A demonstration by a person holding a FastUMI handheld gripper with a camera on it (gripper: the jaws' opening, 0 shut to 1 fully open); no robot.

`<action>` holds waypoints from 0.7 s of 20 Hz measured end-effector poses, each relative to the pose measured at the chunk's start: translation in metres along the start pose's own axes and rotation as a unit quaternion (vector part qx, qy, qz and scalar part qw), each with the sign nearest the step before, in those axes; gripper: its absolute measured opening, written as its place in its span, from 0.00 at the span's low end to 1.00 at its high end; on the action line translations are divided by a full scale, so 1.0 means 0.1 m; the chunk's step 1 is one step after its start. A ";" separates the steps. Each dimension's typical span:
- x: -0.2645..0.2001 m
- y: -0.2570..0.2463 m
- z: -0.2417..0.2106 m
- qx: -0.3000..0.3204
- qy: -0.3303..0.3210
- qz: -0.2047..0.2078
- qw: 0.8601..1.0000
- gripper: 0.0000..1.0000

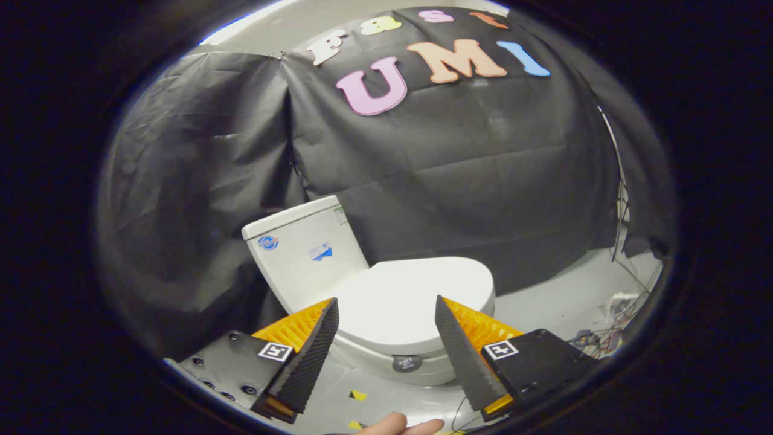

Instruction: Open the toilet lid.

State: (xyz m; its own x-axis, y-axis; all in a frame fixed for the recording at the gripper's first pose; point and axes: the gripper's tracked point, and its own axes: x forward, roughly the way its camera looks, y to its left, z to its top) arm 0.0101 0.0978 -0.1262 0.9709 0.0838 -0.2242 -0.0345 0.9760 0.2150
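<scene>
Gripper (386,308): two ribbed fingers spread wide apart, nothing held between them, touching nothing. Each finger is mounted on a dark block bearing a small square black-and-white marker tag (275,351). The fingers hang above the floor, short of the toilet.

Closed white oval toilet lid (410,302): seen in the gap between the two fingertips and just beyond them. It lies flat, down on the bowl, its rounded front edge facing the gripper. The lid is not yet raised.

White ceramic toilet bowl (386,362): beneath the lid, its front wall showing between the fingers. A small round dark button-like disc (406,363) sits on the front rim of the bowl, just under the lid's edge.

White rectangular ceramic cistern (302,254): upright behind the lid at its hinge end, beyond the left finger, backing onto the cloth wall. Two small blue stickers are on its face; a small label sits at its upper corner.

Pale grey floor (561,296): carries the toilet. Small yellow-and-black tape marks (357,396) lie on it near the front of the bowl, between the fingers' bases.

Tangle of thin cables (610,326): on the floor at the foot of the cloth wall, well apart from the toilet, beyond the right finger.

Black creased cloth wall (459,169): stands behind the toilet.

Part of a person's hand (401,426): fingertips below the gripper.
</scene>
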 end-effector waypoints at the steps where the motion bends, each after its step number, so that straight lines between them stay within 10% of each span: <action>1: 0.02 0.02 -0.02 0.004 0.001 0.003 1.000 0.99; 14: 0.25 -0.20 -0.84 0.129 0.088 -0.033 0.987 0.99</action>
State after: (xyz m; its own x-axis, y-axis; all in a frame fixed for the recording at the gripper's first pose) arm 0.0149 0.0971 -0.2156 0.9121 0.0782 -0.4025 0.1100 0.8990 0.4240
